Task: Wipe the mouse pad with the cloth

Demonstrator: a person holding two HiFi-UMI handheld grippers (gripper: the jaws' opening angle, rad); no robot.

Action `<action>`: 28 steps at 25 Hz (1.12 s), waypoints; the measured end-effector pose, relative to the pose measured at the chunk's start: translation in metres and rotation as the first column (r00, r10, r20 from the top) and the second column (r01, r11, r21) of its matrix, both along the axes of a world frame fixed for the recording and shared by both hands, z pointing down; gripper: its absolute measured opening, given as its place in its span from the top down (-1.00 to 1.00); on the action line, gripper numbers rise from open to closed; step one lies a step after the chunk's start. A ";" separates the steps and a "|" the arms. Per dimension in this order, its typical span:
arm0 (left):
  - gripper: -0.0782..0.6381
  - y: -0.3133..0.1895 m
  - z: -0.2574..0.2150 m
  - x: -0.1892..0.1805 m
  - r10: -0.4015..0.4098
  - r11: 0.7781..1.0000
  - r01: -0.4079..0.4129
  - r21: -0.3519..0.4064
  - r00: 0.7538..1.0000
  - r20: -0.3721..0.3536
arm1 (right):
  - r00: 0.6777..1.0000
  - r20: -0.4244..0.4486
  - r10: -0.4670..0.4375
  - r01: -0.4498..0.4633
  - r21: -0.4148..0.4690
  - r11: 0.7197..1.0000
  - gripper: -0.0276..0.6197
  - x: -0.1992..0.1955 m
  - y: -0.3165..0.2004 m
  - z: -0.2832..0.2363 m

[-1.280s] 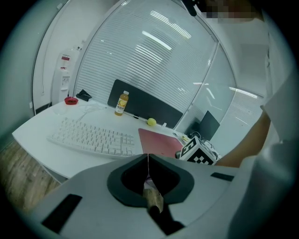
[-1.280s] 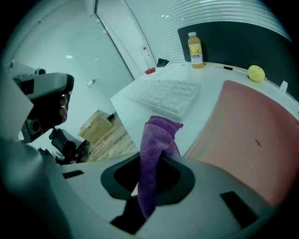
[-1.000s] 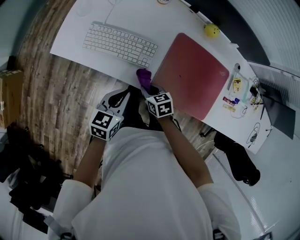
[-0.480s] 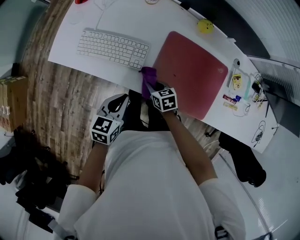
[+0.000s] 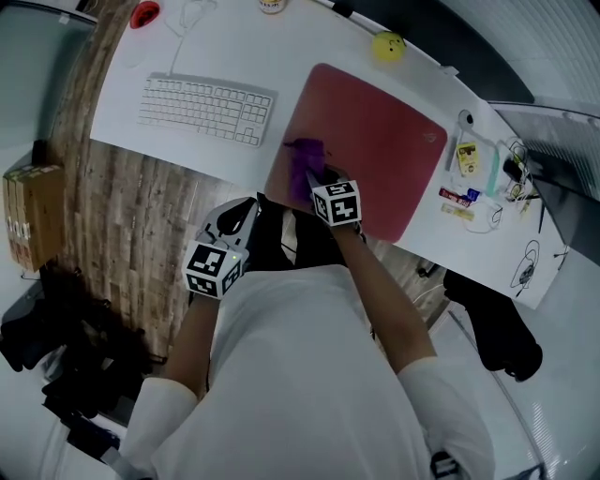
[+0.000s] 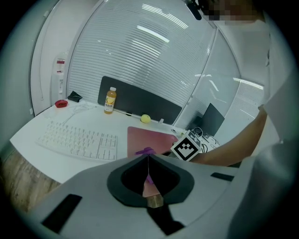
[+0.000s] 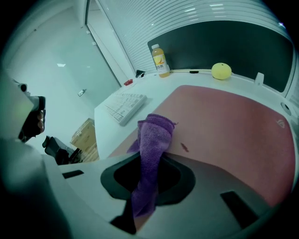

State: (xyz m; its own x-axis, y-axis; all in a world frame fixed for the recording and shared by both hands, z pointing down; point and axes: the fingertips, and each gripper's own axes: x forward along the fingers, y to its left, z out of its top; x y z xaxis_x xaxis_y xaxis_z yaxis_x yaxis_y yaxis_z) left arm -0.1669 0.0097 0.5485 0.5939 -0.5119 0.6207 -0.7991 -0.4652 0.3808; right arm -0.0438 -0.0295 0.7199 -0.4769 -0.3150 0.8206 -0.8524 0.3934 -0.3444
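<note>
A large red mouse pad lies on the white desk, right of the keyboard. My right gripper is shut on a purple cloth, whose free end rests on the pad's near left part. In the right gripper view the cloth runs out of the jaws onto the mouse pad, beside a small dark speck. My left gripper hangs below the desk's front edge, shut and empty. The left gripper view shows the mouse pad and the cloth ahead.
A white keyboard lies left of the pad. A yellow ball, a bottle and a red object sit along the desk's far side. Small items and cables crowd the right end. Wooden floor and a cardboard box are at left.
My right gripper has carried the purple cloth from the desk's front edge beside the keyboard up onto the near left part of the mouse pad. The left gripper stayed low and shut.
</note>
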 end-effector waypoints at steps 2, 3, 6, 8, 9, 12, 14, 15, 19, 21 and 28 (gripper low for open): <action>0.73 0.001 -0.002 0.010 0.010 1.000 -0.010 0.004 1.000 0.009 | 1.000 -0.005 0.030 -0.030 0.003 1.000 0.68 0.019 -0.001 0.001; 0.73 0.001 -0.003 0.014 0.012 1.000 -0.012 0.006 1.000 0.013 | 0.999 -0.008 0.046 -0.046 0.004 0.999 0.68 0.029 0.000 0.002; 0.73 -0.001 -0.007 0.022 0.015 1.000 -0.015 0.011 0.999 0.029 | 0.996 -0.025 0.089 -0.089 0.002 0.996 0.68 0.060 0.002 0.005; 0.73 -0.003 -0.008 0.029 0.019 1.000 -0.020 0.014 0.999 0.038 | 0.993 -0.042 0.108 -0.108 0.001 0.994 0.68 0.080 0.005 0.008; 0.73 -0.004 -0.009 0.033 0.023 1.000 -0.023 0.016 0.999 0.040 | 0.992 -0.050 0.117 -0.117 0.001 0.993 0.68 0.090 0.006 0.010; 0.73 -0.008 -0.012 0.048 0.039 0.999 -0.040 0.022 0.998 0.044 | 0.988 -0.061 0.141 -0.141 0.001 0.990 0.68 0.117 0.012 0.011; 0.73 -0.011 -0.014 0.058 0.052 0.998 -0.053 0.027 0.998 0.044 | 0.986 -0.065 0.152 -0.152 0.003 0.988 0.68 0.131 0.015 0.012; 0.73 -0.012 -0.015 0.064 0.059 0.998 -0.060 0.028 0.997 0.044 | 0.986 -0.069 0.155 -0.155 0.005 0.988 0.68 0.138 0.017 0.012; 0.73 -0.016 -0.016 0.085 0.088 0.996 -0.089 0.027 0.995 0.044 | 0.983 -0.090 0.157 -0.156 0.017 0.988 0.68 0.165 0.024 0.013; 0.73 -0.018 -0.016 0.093 0.106 0.994 -0.107 0.026 0.993 0.046 | 0.981 -0.101 0.165 -0.163 0.020 0.986 0.68 0.179 0.028 0.013; 0.73 -0.022 -0.011 0.122 0.171 0.985 -0.172 0.010 0.984 0.044 | 0.970 -0.143 0.195 -0.192 0.039 0.981 0.68 0.224 0.044 0.013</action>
